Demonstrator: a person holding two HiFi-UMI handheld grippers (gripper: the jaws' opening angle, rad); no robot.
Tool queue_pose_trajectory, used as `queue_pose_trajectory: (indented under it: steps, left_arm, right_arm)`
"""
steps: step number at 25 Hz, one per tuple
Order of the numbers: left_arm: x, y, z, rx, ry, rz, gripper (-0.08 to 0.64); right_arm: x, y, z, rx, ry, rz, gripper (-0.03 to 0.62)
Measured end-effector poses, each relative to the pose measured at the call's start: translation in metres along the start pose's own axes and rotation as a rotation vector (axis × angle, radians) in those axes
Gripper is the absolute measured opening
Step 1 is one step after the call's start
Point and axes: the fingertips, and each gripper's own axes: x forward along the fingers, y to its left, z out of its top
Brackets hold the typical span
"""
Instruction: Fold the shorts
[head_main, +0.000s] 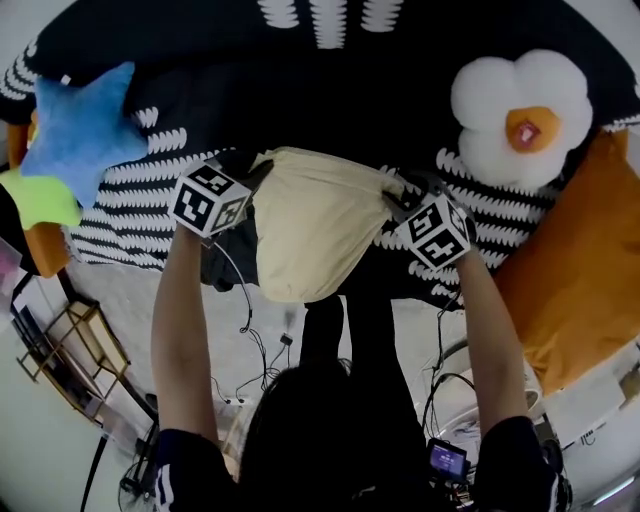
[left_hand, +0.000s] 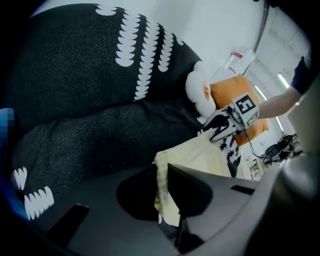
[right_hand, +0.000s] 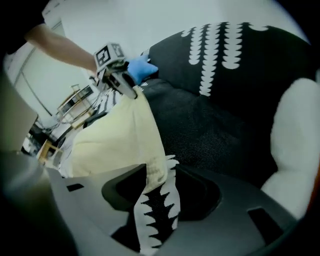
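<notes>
Head view | shorts (head_main: 315, 225) stretched left-to-right between both grippers, equally near | left gripper (head_main: 258, 172) clamped on left corner | right gripper (head_main: 395, 197) clamped on right corner plus patterned blanket (head_main: 120, 235) fold

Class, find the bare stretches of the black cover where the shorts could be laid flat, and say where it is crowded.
Free: the black cover beyond the shorts, between star cushion and flower cushion. Crowded: both side edges, with cushions.
</notes>
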Motion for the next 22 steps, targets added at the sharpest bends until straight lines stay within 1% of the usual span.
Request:
queue_pose_trajectory:
  steps: [2,4,5,6,8,10,11,12,14,15,16,17,18,20,21,22]
  left_arm:
    - [-0.009,-0.002,0.002,0.008,-0.022,-0.038,0.035]
    - [-0.018,0.000,0.002,0.031,-0.042,-0.057,0.035]
    - [-0.024,-0.001,0.003,0.040,-0.056,-0.069,0.035]
    - [-0.030,-0.003,0.004,0.049,-0.074,-0.087,0.035]
    - [-0.045,-0.015,0.008,0.074,-0.119,-0.141,0.035]
    - [-0.058,-0.027,0.011,0.105,-0.146,-0.194,0.035]
    - [-0.062,-0.030,0.012,0.119,-0.148,-0.211,0.035]
    - [-0.064,-0.032,0.014,0.130,-0.148,-0.222,0.034]
    - [-0.069,-0.035,0.019,0.150,-0.154,-0.239,0.034]
    - [-0.073,-0.039,0.022,0.168,-0.159,-0.249,0.034]
    - [-0.077,-0.044,0.025,0.195,-0.162,-0.259,0.034]
    - [-0.081,-0.051,0.028,0.227,-0.164,-0.268,0.034]
    - [-0.084,-0.057,0.030,0.260,-0.165,-0.275,0.034]
    - [-0.091,-0.066,0.035,0.306,-0.169,-0.274,0.034]
    - [-0.094,-0.067,0.037,0.316,-0.175,-0.265,0.034]
    - [-0.097,-0.066,0.040,0.317,-0.181,-0.252,0.034]
  right_arm:
    - [0.008,0.003,0.001,-0.103,0.068,0.058,0.184]
    - [0.016,0.006,0.007,-0.160,0.117,0.101,0.187]
    - [0.018,0.008,0.010,-0.183,0.126,0.107,0.192]
    - [0.019,0.009,0.013,-0.217,0.124,0.100,0.195]
    - [0.019,0.012,0.018,-0.326,0.100,0.050,0.211]
    - [0.022,0.012,0.024,-0.420,0.079,0.005,0.256]
    - [0.024,0.011,0.026,-0.445,0.080,0.006,0.292]
    - [0.026,0.011,0.028,-0.462,0.092,0.029,0.322]
    - [0.031,0.017,0.028,-0.511,0.144,0.127,0.312]
    - [0.035,0.024,0.026,-0.542,0.181,0.188,0.275]
    - [0.038,0.031,0.023,-0.562,0.219,0.245,0.222]
    - [0.041,0.035,0.021,-0.554,0.254,0.289,0.193]
    - [0.043,0.037,0.019,-0.507,0.280,0.320,0.184]
    - [0.042,0.035,0.017,-0.323,0.296,0.368,0.192]
    - [0.039,0.034,0.018,-0.232,0.289,0.391,0.185]
    - [0.035,0.033,0.020,-0.168,0.279,0.407,0.153]
